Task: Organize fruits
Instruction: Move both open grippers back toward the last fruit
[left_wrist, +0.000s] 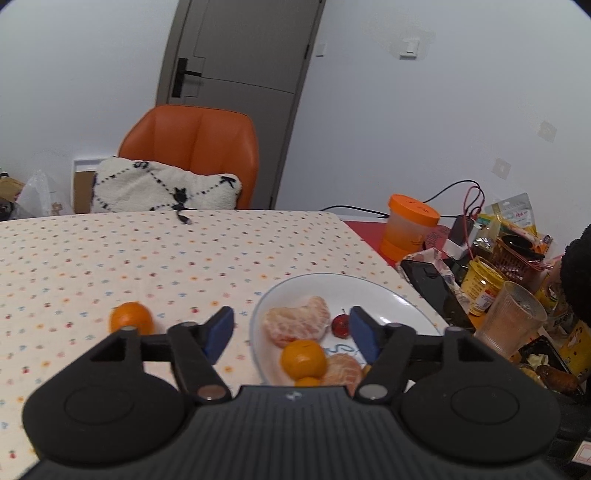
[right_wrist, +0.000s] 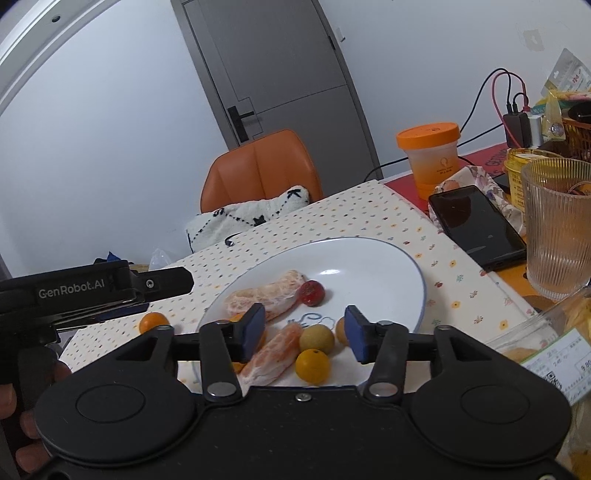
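Fruit is mostly collected on the shallow white ceramic plate with a thin blue rim (right_wrist: 406, 258), which sits on the flower-print cloth tabletop (left_wrist: 110, 258); looks like the plate is the sorting target. One small round orange citrus (left_wrist: 131, 317) is outside it, on the cloth left of the plate, so my guess is that's the next pick. The left gripper (left_wrist: 291, 334) hovers low at the plate's near-left edge, jaws spread, nothing between them; likely staged between the stray and the plate. The right gripper (right_wrist: 306, 332) sits over the plate's near side, jaws spread and empty too. On the plate: peeled orange segments (left_wrist: 297, 321), a small dark red berry-like fruit (right_wrist: 311, 292), small whole oranges. The right view adds what the left misses: a dull yellow-green round fruit (right_wrist: 316, 338) beside a bright yellow-orange one (right_wrist: 312, 365), plus the left gripper's black body from the side. The left view alone shows the stray's gap from the plate rim clearly. Ribbed clear glass tumbler (right_wrist: 557, 229) and black phone (right_wrist: 476, 225) crowd the right; keep clear.
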